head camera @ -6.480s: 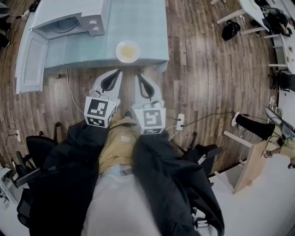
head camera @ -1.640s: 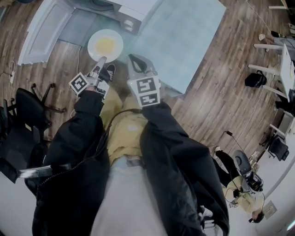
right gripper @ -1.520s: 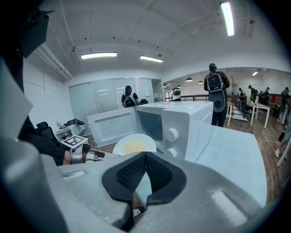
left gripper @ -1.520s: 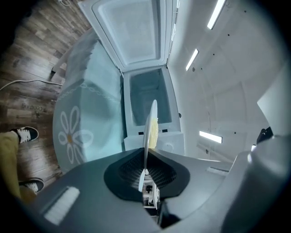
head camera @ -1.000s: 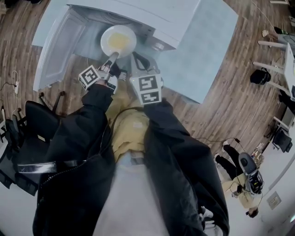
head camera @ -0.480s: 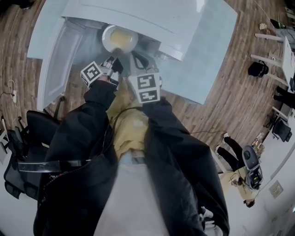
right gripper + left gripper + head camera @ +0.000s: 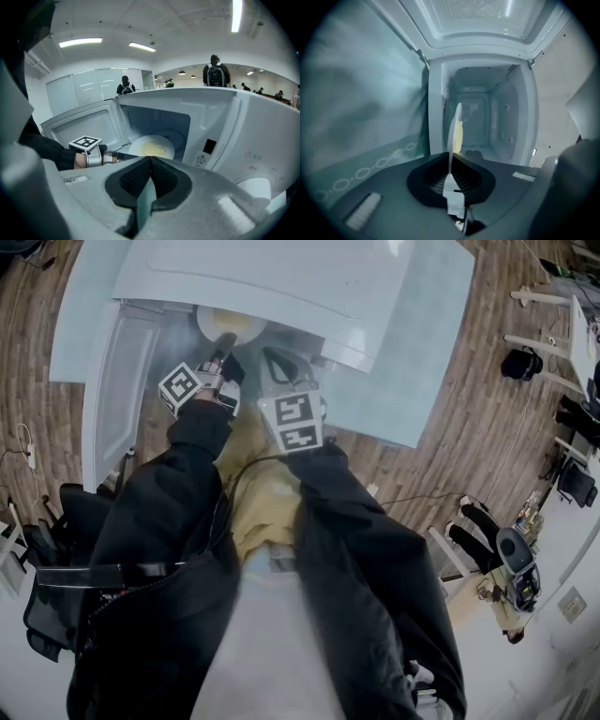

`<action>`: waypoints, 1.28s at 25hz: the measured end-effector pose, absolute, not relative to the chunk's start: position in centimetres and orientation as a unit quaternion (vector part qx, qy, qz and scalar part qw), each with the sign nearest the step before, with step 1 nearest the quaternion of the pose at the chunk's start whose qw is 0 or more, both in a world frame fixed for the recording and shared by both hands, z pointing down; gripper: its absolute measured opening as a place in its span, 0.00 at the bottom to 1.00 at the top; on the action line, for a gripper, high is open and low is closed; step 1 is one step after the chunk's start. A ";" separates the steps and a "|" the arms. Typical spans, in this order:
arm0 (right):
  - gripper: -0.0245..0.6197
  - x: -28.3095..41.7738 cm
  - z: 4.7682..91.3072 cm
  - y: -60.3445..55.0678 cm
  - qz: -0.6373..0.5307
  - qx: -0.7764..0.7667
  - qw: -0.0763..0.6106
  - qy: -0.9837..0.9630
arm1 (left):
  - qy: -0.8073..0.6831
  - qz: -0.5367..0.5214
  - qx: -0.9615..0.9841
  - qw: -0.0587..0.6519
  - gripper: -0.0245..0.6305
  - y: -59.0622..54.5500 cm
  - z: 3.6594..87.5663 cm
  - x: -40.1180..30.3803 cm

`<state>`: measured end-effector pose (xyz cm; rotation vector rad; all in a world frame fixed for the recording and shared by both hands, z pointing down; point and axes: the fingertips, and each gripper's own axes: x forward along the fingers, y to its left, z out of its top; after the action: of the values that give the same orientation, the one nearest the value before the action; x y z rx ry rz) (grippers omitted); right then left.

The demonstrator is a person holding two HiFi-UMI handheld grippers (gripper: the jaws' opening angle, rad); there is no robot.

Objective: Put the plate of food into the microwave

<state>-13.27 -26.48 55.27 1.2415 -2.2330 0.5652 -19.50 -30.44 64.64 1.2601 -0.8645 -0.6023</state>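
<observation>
My left gripper [image 7: 451,161] clamps the plate of food [image 7: 151,146] by its near rim, microwave [image 7: 255,124] cavity straight beyond; right gripper [image 7: 150,161] closed, empty.

The microwave [image 7: 281,282] has a smooth, glossy white shell, whether metal or plastic is unclear. The plate [image 7: 151,146] is smooth and shiny. The floor [image 7: 487,460] is matt wood planks.

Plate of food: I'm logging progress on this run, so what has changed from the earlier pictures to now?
The plate of food, earlier lying free on the table, is now clamped by its rim in the left hand-held gripper and has been carried across into the mouth of the microwave. Unchanged: the microwave door stands open, and the right hand-held gripper stays shut and empty beside the left.
</observation>
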 end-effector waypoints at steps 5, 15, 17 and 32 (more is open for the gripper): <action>0.03 -13.2 55.8 -26.8 0.216 0.468 0.261 -0.817 | -0.383 -0.266 0.560 0.685 0.06 -31.9 65.1 -19.8; 0.03 -13.3 55.9 -27.0 0.220 0.475 0.261 -0.811 | -0.362 -0.280 0.555 0.695 0.08 -33.2 64.6 -19.6; 0.03 -13.4 55.7 -26.8 0.218 0.476 0.260 -0.811 | -0.356 -0.282 0.559 0.693 0.09 -33.2 64.4 -19.6; 0.03 -12.1 54.9 -24.3 0.218 0.462 0.254 -0.821 | -0.366 -0.238 0.606 0.665 0.21 -29.1 62.8 -18.7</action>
<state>-12.06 -24.29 54.93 1.2559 -2.2318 0.5924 -18.74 -29.07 62.75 1.3675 -0.8256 -0.5381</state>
